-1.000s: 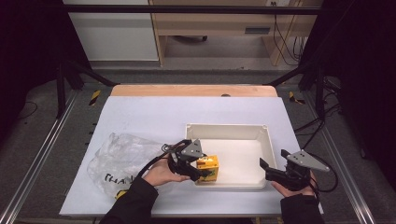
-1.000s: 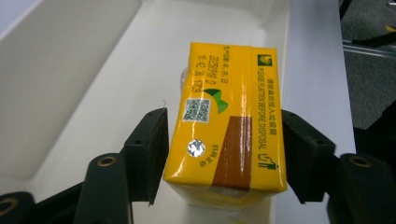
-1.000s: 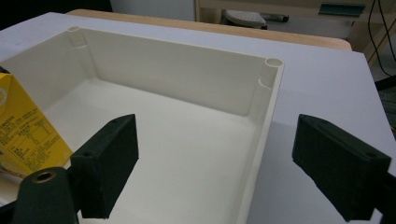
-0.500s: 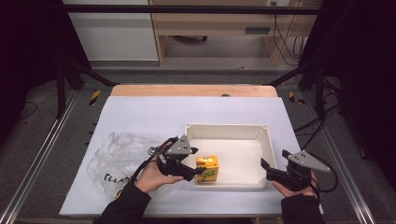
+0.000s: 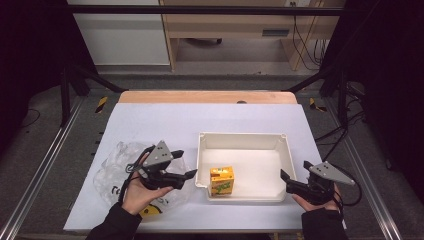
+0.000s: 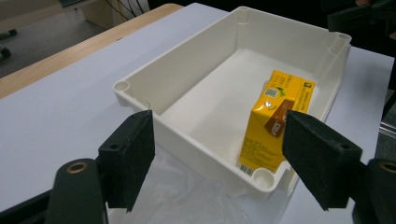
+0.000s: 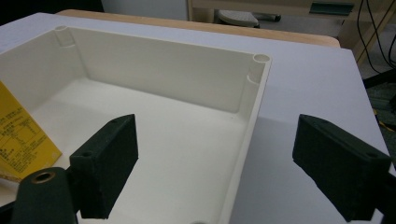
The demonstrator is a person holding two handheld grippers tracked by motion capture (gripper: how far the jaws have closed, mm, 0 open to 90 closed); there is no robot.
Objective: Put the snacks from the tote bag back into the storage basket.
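My left gripper [image 5: 186, 164] has just let go and pulled back, jaws apart and empty; the juice carton [image 5: 221, 181] stands beyond them in the tray [image 5: 245, 140], delivered. My right gripper [image 5: 285, 179] waits open at its far rim.

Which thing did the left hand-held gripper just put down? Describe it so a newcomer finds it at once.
Find the white tray on the white table. In its near left corner stands a small yellow carton, upright: the one coloured thing in the tray, unlike the clear plastic bag outside it.
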